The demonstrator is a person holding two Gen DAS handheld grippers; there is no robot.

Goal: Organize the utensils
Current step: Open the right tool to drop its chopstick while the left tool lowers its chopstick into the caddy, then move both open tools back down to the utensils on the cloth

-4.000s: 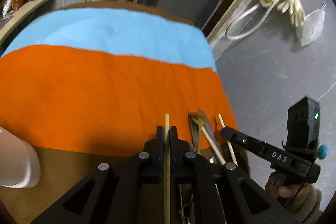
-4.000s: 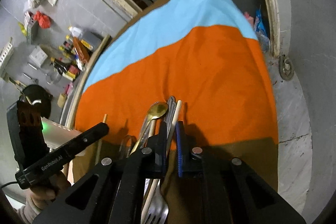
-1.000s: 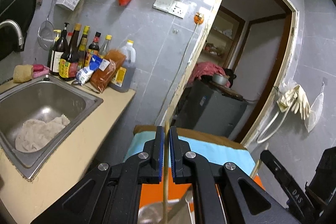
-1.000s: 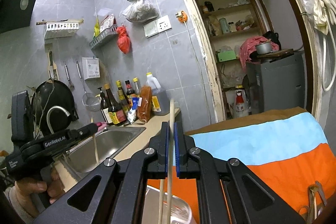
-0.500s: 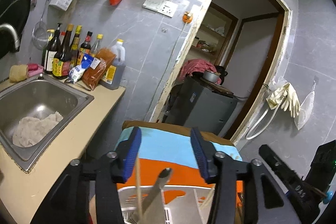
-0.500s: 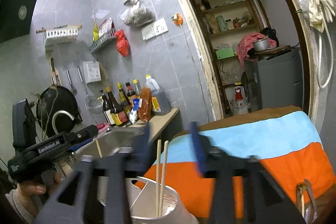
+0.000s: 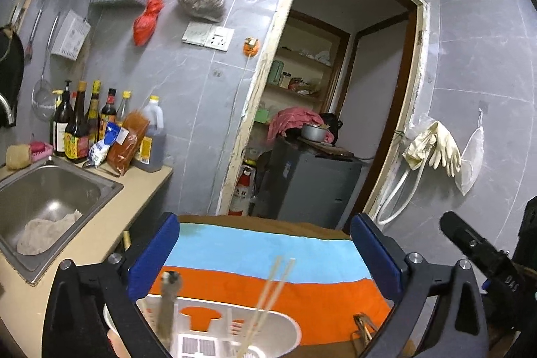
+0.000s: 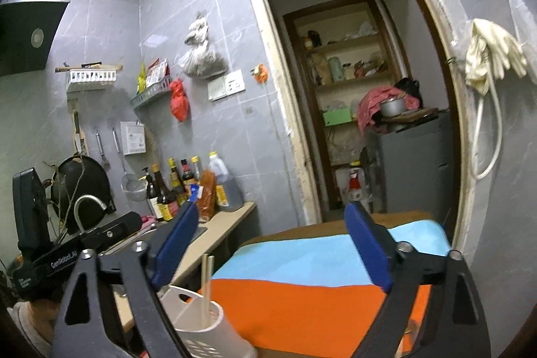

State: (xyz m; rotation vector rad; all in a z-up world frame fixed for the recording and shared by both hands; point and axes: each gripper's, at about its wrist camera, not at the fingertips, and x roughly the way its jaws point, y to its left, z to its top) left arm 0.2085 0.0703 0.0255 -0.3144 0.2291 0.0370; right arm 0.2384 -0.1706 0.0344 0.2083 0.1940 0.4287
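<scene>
In the left wrist view my left gripper (image 7: 265,257) hangs above a white utensil holder (image 7: 292,333), its jaws opening wide with nothing between the blue pads. Two chopsticks (image 7: 273,287) and a metal utensil handle (image 7: 167,301) stand in the holder. More utensils (image 7: 364,329) lie on the orange cloth to the right. In the right wrist view my right gripper (image 8: 272,247) is also opening and holds nothing. It sits above and behind the holder (image 8: 214,339), where the chopsticks (image 8: 205,284) stand upright. Each view shows the other gripper at its edge: the right gripper (image 7: 466,240) and the left gripper (image 8: 110,232).
The table wears an orange and blue cloth (image 7: 268,250). A steel sink (image 7: 50,200) with a rag is set in the counter on the left, with bottles (image 7: 84,123) behind it. A doorway with a grey cabinet (image 7: 308,187) lies beyond the table.
Both grippers were shut on a chopstick each; they have opened wide and let go. The chopsticks now stand in the holder, and both grippers have lifted up and away from it.
</scene>
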